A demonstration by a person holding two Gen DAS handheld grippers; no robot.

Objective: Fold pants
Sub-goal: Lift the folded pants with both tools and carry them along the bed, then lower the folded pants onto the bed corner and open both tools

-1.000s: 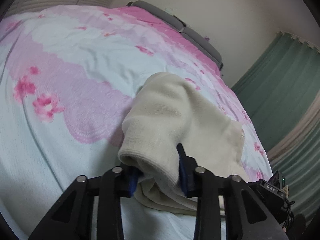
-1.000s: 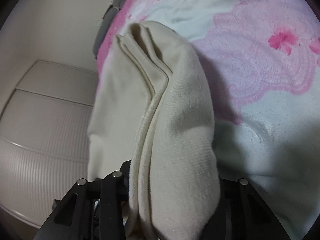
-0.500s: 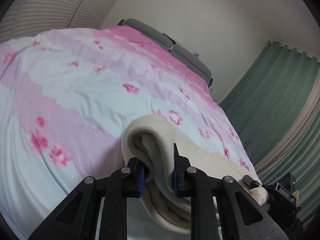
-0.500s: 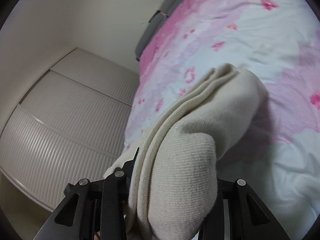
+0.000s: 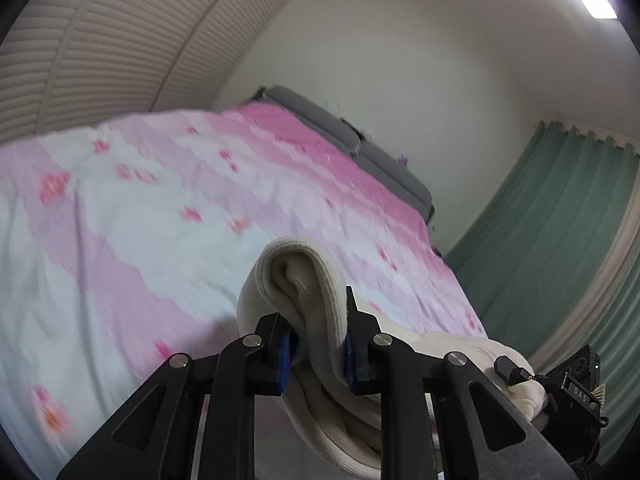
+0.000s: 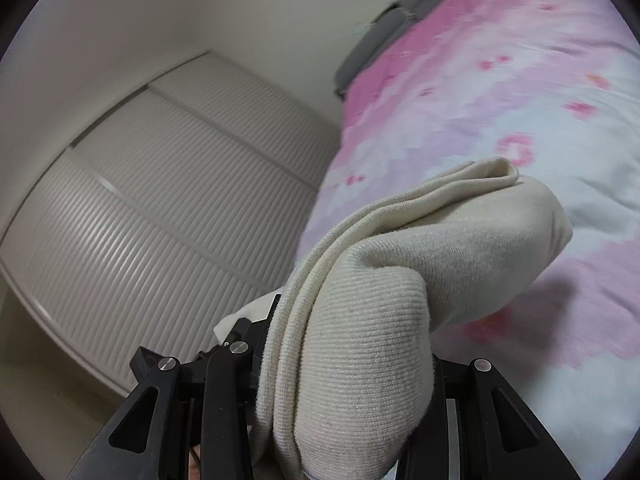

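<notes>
At the bottom centre of the left wrist view, my left gripper [image 5: 316, 344] pinches a bunched fold of the cream pants [image 5: 304, 280] between its blue pads [image 5: 285, 354]. At the bottom of the right wrist view, my right gripper [image 6: 344, 392] clamps a thick folded bundle of the same pants [image 6: 400, 280]. The fabric hangs above the pink floral bedspread [image 5: 140, 220]. Beyond it lie the grey headboard [image 5: 360, 148] and, at right, green curtains [image 5: 560, 240].
</notes>
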